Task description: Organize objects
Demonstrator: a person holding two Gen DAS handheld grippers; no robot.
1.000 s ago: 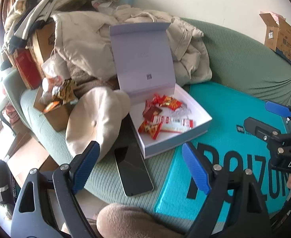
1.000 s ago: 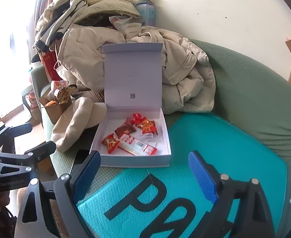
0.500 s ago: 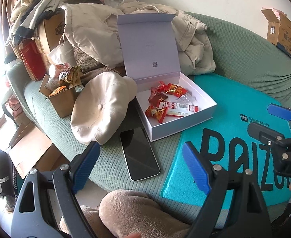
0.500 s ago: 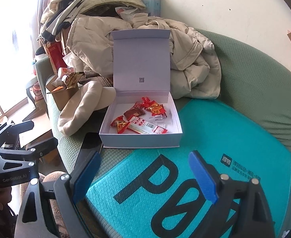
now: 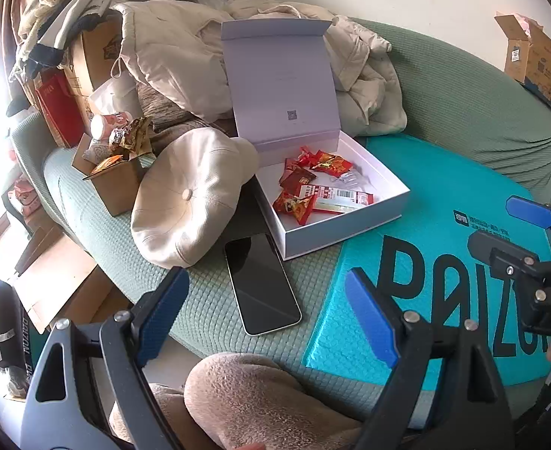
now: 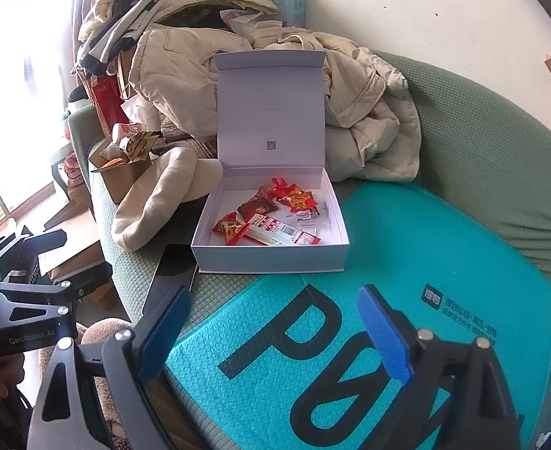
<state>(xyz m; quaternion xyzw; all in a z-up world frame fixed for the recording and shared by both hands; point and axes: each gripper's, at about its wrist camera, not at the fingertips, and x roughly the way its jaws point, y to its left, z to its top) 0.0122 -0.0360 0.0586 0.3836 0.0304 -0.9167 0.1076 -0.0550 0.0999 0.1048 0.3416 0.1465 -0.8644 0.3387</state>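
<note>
The teal mailer bag (image 5: 444, 262) bears large black letters: the left wrist view shows "PAIZ" with a slashed second letter, the rest cut off, while the right wrist view shows only "P" and part of a round letter. Above them sits a small black logo with lines of print too small to read. Right of the bag, the right gripper (image 5: 530, 247) shows "DAS". Left of the bag, the left gripper (image 6: 31, 300) reads "GenRobot.AI". The white box lid (image 6: 271, 112) carries a QR code.
</note>
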